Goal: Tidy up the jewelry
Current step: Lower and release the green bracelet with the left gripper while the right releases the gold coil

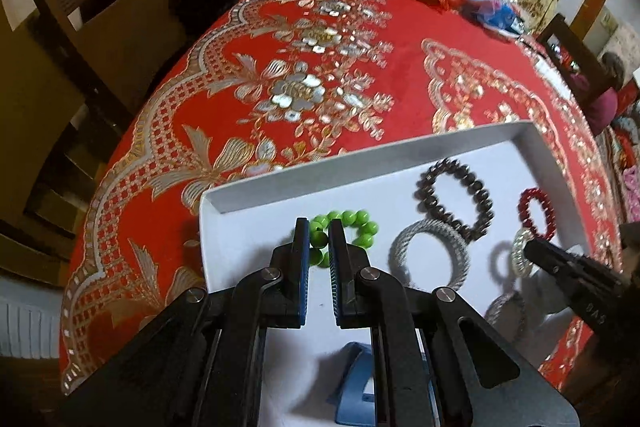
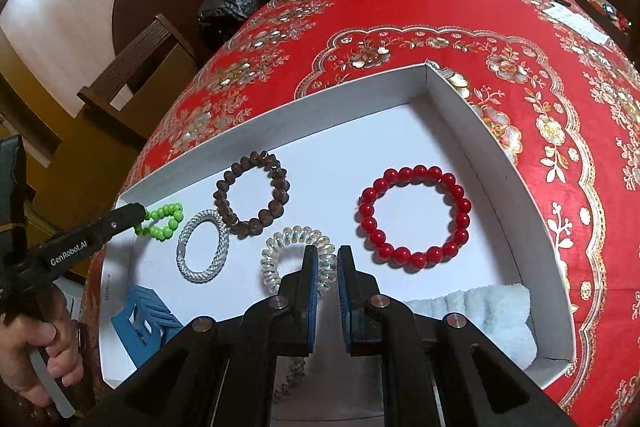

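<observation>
Now we are working inside the shallow white cardboard tray on the desk, both grippers clenched. Our left gripper is grasping the green bead bracelet at the tray's far left; our right gripper is pinching the clear spiral hair tie mid-tray. Next, probably, each needs lifting clear and sorting.

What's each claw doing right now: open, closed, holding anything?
Left claw: closed on the green bead bracelet.
Right claw: closed on the clear spiral hair tie.
</observation>
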### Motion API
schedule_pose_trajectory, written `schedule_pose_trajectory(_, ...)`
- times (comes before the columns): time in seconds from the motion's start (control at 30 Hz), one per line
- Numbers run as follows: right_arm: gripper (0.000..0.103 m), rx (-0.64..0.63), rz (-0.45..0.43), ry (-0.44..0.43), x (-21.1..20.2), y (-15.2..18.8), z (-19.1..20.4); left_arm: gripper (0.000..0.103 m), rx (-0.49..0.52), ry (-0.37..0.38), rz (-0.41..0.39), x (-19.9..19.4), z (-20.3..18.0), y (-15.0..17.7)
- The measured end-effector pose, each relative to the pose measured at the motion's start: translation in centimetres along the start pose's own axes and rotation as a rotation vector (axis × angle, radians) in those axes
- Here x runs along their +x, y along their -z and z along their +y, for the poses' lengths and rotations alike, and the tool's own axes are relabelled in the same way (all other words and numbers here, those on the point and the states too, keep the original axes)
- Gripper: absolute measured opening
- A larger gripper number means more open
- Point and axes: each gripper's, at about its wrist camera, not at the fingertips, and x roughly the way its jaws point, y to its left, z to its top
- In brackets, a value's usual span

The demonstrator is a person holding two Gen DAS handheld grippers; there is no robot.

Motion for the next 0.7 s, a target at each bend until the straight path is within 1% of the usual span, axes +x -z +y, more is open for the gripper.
schedule_pose_trajectory(0.2,0.008,0.009,-0.020,-0.022,-0.1,0.0,-0.3,0.008,-0.029,-0.015,0.002,0.1,0.7,-0.1)
schedule_pose_trajectory(0.27,0.008,0.015,-0.019,-0.039,0.0,0.1,-0.4,0.009,-0.028,-0.026,0.002,0.1,0.7,-0.1)
schedule_pose_trajectory(0.3,0.009,0.014,-0.020,-0.043,0.0,0.1,-0.5,0.012,-0.026,-0.028,0.004,0.1,0.7,-0.1)
schedule_pose_trajectory(0.37,0.009,0.018,-0.022,-0.044,0.0,0.1,-0.5,0.022,-0.026,-0.032,0.011,0.3,0.6,-0.1)
schedule_pose_trajectory(0.4,0.009,0.018,-0.022,-0.048,0.1,0.1,-0.5,0.031,-0.027,-0.036,0.012,0.3,0.6,-0.1)
schedule_pose_trajectory(0.43,0.009,0.016,-0.025,-0.051,0.0,0.1,-0.4,0.037,-0.030,-0.038,0.011,0.3,0.6,-0.1)
schedule_pose_trajectory(0.57,0.009,0.021,-0.038,-0.061,-0.1,0.1,-0.4,0.046,-0.066,-0.031,-0.008,-0.3,1.2,-0.4)
schedule_pose_trajectory(0.7,0.009,0.031,-0.058,-0.090,-0.7,0.0,-0.4,0.048,-0.103,-0.026,-0.030,-0.9,1.8,-0.5)
